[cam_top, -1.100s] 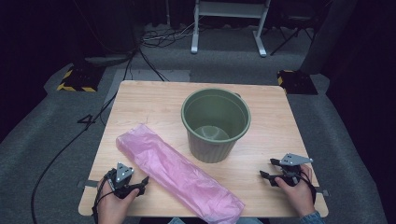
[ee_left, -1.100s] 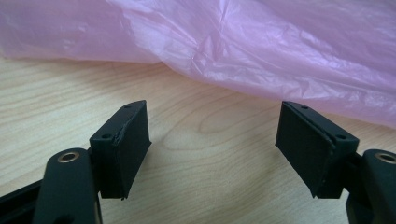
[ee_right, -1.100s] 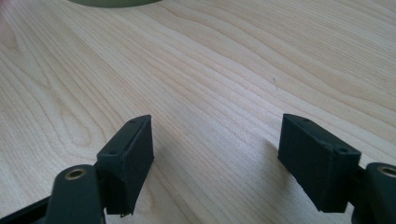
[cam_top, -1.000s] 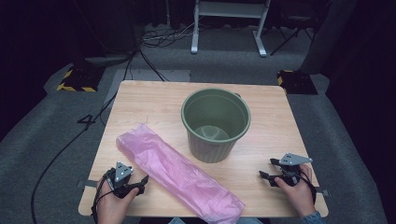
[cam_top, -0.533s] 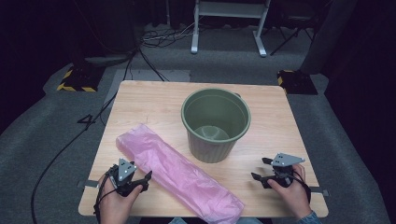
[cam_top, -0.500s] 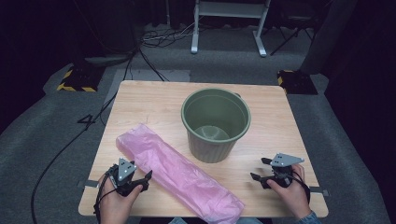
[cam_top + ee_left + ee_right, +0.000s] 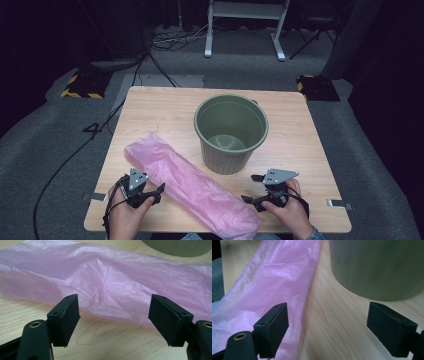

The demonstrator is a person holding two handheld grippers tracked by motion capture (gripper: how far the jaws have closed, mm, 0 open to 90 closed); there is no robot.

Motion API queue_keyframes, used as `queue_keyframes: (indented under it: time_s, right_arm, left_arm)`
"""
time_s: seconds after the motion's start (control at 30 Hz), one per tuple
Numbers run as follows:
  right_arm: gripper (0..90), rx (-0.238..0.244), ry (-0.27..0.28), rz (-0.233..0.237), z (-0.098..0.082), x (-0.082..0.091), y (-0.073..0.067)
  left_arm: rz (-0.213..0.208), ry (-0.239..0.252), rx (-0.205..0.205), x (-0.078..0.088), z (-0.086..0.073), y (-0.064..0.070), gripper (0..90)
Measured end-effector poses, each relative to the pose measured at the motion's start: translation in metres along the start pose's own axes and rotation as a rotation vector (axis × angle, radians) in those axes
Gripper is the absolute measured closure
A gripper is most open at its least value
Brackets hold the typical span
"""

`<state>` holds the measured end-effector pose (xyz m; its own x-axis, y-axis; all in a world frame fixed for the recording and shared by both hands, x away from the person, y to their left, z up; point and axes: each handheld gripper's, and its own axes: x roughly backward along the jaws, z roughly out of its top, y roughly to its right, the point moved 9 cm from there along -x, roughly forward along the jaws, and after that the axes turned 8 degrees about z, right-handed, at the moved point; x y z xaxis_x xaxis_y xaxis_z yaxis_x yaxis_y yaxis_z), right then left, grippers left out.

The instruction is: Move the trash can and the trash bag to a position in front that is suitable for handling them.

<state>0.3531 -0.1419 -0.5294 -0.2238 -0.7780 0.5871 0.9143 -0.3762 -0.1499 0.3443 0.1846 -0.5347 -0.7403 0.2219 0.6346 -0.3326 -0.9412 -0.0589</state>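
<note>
Two grippers sit at the near edge of the table [image 7: 150, 105], each with jaws spread wide and nothing between them. The right gripper's [image 7: 256, 189] jaws have just been opening. The pink bag [image 7: 190, 185] lies flat on the wood, running from far left to near right, its near end cut off by the picture's edge. What it holds is hard to make out. The left gripper [image 7: 159, 190] is just left of the bag's middle; the right one is just right of its near end. The green bucket [image 7: 231, 132] stands upright just beyond.
</note>
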Motion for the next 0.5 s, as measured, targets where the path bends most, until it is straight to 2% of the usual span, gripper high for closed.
queue_keyframes:
  time_s: [0.1, 0.27, 0.33, 0.5]
  right_arm:
    - [17.1, 0.007, -0.003, 0.008, 0.010, -0.009, -0.007]
    - [17.0, 0.012, -0.015, 0.016, 0.017, -0.017, -0.012]
    - [17.0, 0.010, -0.018, 0.022, 0.019, -0.023, -0.015]
    - [18.1, 0.033, -0.066, 0.033, 0.015, -0.039, -0.023]
  left_arm:
    - [0.001, 0.002, -0.001, 0.001, -0.001, 0.000, 24.7]
    - [-0.005, 0.007, -0.002, 0.002, -0.001, -0.001, 24.7]
    - [-0.006, 0.009, -0.004, 0.002, -0.001, -0.001, 24.7]
    - [-0.009, 0.013, -0.009, 0.002, -0.001, -0.001, 24.6]
